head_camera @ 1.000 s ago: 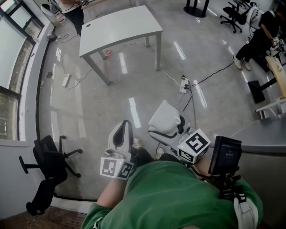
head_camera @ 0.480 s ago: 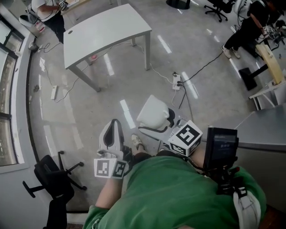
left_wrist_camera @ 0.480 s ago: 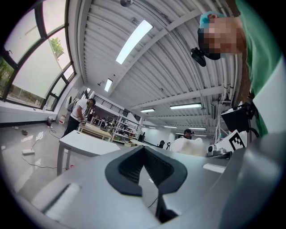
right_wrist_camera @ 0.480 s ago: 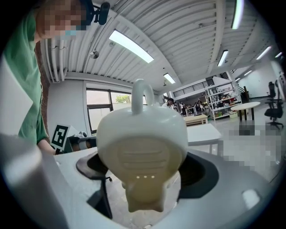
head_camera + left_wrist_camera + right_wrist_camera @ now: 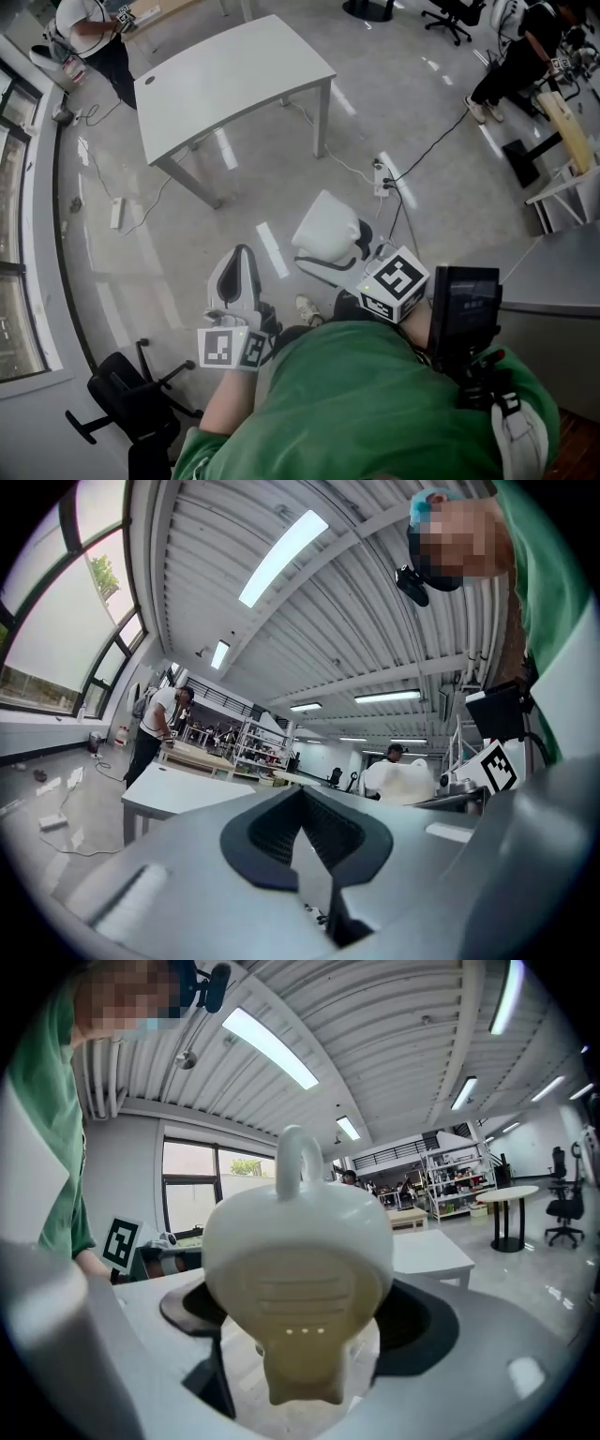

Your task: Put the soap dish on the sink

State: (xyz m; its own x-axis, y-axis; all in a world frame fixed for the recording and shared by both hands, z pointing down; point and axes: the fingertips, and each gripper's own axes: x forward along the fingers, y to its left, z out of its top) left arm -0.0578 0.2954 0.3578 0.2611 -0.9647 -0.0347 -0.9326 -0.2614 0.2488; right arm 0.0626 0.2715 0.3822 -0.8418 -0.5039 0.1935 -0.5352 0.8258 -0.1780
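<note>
Soap dish (image 5: 298,1241), centre frame, sits pinched by the right gripper (image 5: 302,1340); left gripper (image 5: 305,832) is pressed together, empty. Carry it level, grip firm.

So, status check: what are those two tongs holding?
Left tongs shut, empty. Right tongs shut on the soap dish, held over the floor. No sink in view. White table ahead, well clear.
</note>
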